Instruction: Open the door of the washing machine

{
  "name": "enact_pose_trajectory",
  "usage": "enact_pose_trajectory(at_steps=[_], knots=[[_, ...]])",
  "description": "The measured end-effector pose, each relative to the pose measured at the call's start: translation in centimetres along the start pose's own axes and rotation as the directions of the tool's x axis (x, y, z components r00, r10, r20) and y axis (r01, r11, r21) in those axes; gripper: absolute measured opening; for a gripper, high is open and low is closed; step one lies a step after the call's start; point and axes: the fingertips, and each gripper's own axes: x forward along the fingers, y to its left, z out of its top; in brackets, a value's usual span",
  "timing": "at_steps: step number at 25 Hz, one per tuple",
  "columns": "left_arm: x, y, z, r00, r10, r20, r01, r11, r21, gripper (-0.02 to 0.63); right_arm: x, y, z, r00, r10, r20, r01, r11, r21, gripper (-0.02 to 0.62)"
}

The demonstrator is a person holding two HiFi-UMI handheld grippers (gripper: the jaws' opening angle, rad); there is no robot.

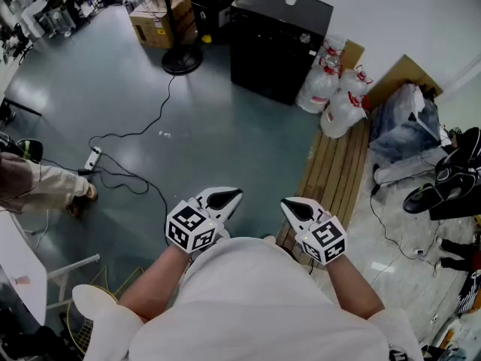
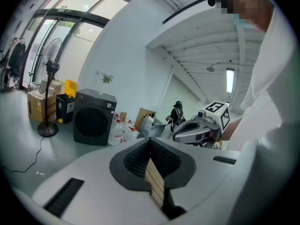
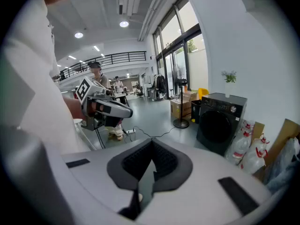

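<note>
The black front-loading washing machine (image 1: 278, 40) stands against the far wall, several steps away, with its round dark door (image 2: 91, 122) closed. It also shows in the right gripper view (image 3: 220, 123). Both grippers are held close to the person's body, far short of the machine and touching nothing. My left gripper (image 1: 222, 199) has its jaws together with nothing between them, and its tips (image 2: 151, 142) point towards the machine. My right gripper (image 1: 297, 209) is beside it, jaws likewise together and empty (image 3: 152, 142).
A wooden pallet (image 1: 334, 175) lies just ahead on the right. Tied plastic bags (image 1: 334, 96) sit beside the machine. A fan stand (image 1: 181, 57) and cardboard boxes (image 1: 154, 25) stand to its left. A cable (image 1: 135, 138) and power strip (image 1: 92, 158) cross the grey floor. A person's leg (image 1: 45, 186) is at left.
</note>
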Motion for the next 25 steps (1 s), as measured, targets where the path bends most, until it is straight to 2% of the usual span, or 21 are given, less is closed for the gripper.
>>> enact_pose_trajectory(at_steps=[6,12,18,20,21,25], knots=[[-5.5,4.8,-1.4,1.0,0.022,0.0,-0.022,0.999,-0.025,0.017,6.0,3.0,2.1,1.0,0.006,-0.011,-0.007,1.0,-0.008,0.005],[-7.2,9.0,-3.3,0.998,0.058,-0.021,-0.059,0.997,-0.047,0.017,10.5,5.0,2.4,0.994,0.083,-0.064,-0.085,0.996,-0.026,0.005],[-3.9,13.8,-1.1,0.992,0.121,-0.024,-0.122,0.991,-0.051,0.017,15.2,0.4,4.5,0.988,0.138,-0.072,-0.141,0.989,-0.041,0.009],[-2.6,16.0,-0.3,0.991,0.134,-0.027,-0.135,0.989,-0.063,0.017,17.3,-1.9,5.7,0.989,0.141,-0.052,-0.144,0.988,-0.052,0.053],[-1.9,17.3,0.3,0.99,0.138,-0.032,-0.14,0.988,-0.07,0.018,18.4,-3.2,6.5,0.989,0.141,-0.042,-0.143,0.988,-0.052,0.054],[1.4,21.8,4.5,0.986,0.151,-0.065,-0.155,0.987,-0.052,0.018,22.0,-9.2,10.2,0.989,0.143,-0.03,-0.144,0.988,-0.051,0.053]])
